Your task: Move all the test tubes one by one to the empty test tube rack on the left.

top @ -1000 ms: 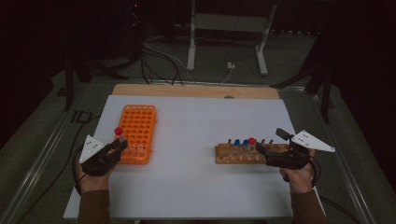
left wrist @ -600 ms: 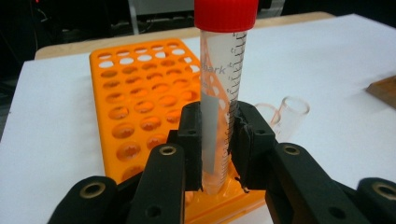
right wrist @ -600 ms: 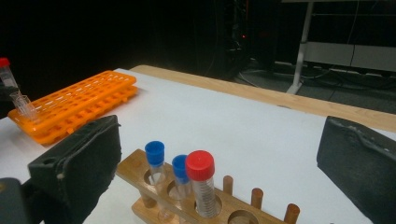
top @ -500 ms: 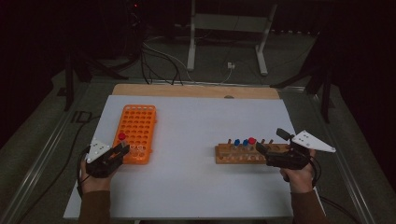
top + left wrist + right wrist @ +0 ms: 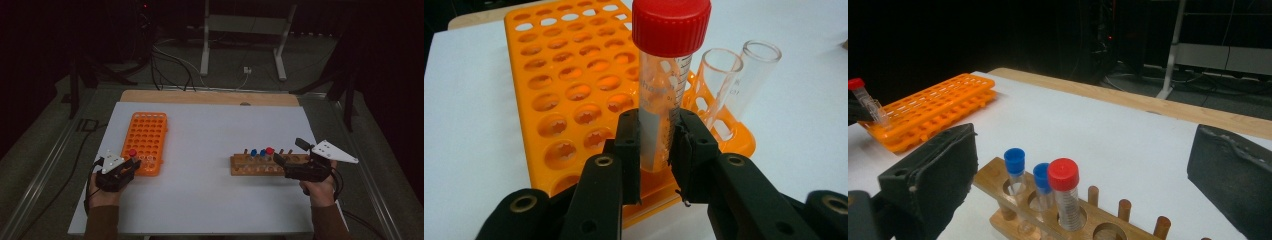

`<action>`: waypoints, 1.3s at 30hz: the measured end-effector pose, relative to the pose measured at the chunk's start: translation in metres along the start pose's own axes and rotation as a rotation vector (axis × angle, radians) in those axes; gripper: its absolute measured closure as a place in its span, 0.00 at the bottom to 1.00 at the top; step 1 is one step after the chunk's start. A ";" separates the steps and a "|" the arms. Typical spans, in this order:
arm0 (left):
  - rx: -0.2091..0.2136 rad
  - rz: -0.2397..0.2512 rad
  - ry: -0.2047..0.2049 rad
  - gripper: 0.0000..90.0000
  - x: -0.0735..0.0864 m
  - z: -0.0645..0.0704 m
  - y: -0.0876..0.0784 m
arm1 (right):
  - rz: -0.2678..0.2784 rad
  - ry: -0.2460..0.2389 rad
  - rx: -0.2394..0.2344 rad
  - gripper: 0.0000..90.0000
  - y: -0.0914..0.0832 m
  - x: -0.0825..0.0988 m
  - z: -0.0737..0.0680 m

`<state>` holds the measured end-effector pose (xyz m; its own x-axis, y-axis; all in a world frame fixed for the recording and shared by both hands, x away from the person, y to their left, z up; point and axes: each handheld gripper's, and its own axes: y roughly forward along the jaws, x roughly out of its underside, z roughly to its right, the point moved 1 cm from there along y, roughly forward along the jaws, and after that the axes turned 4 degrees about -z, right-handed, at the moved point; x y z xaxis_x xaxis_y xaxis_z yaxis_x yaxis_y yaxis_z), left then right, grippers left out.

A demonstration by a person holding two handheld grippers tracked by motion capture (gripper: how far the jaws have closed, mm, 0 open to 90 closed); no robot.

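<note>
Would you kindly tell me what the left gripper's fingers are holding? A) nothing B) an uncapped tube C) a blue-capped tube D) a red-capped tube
D: in the left gripper view, the left gripper is shut on the red-capped tube, upright above the orange rack.

1. Table [image 5: 210, 195]: white top across the middle of the high view, bare wooden strip along its far edge.
2. Orange rack [image 5: 146, 140]: flat on the table, left of centre.
3. Wooden rack [image 5: 260, 164]: on the table, right of centre, well apart from the orange rack.
</note>
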<state>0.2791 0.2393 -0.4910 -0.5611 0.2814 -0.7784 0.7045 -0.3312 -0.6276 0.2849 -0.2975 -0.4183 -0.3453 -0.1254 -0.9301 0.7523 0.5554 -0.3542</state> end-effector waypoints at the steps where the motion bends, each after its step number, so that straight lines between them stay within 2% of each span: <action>1: -0.001 -0.007 0.002 0.84 0.000 0.000 0.001 | 0.000 0.000 0.000 0.00 0.000 0.000 0.000; 6: 0.000 -0.027 0.002 0.84 0.001 0.000 0.003 | 0.001 0.004 0.003 0.00 0.000 0.000 0.001; 13: 0.008 -0.022 -0.015 0.83 0.002 -0.001 0.003 | -0.002 0.003 0.003 0.00 0.001 0.001 0.002; 22: 0.006 0.038 -0.062 0.66 0.003 -0.004 -0.013 | -0.010 0.002 0.015 0.01 -0.001 0.002 0.008; 26: 0.014 0.103 -0.092 0.58 0.001 -0.005 -0.024 | -0.042 -0.008 0.043 0.07 0.001 0.004 0.011; 33: 0.013 0.216 -0.134 0.35 -0.004 -0.002 -0.041 | -0.116 -0.036 0.026 0.23 0.016 0.015 0.009; 37: 0.003 0.246 -0.156 0.21 -0.007 -0.001 -0.044 | -0.147 -0.059 0.026 0.39 0.023 0.021 0.007; 39: 0.000 0.250 -0.160 0.18 -0.008 -0.001 -0.044 | -0.155 -0.071 0.016 0.48 0.025 0.023 0.007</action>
<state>0.2528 0.2525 -0.4569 -0.4317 0.0457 -0.9009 0.8294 -0.3724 -0.4163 0.2995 -0.2918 -0.4494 -0.4180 -0.2669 -0.8684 0.7021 0.5117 -0.4952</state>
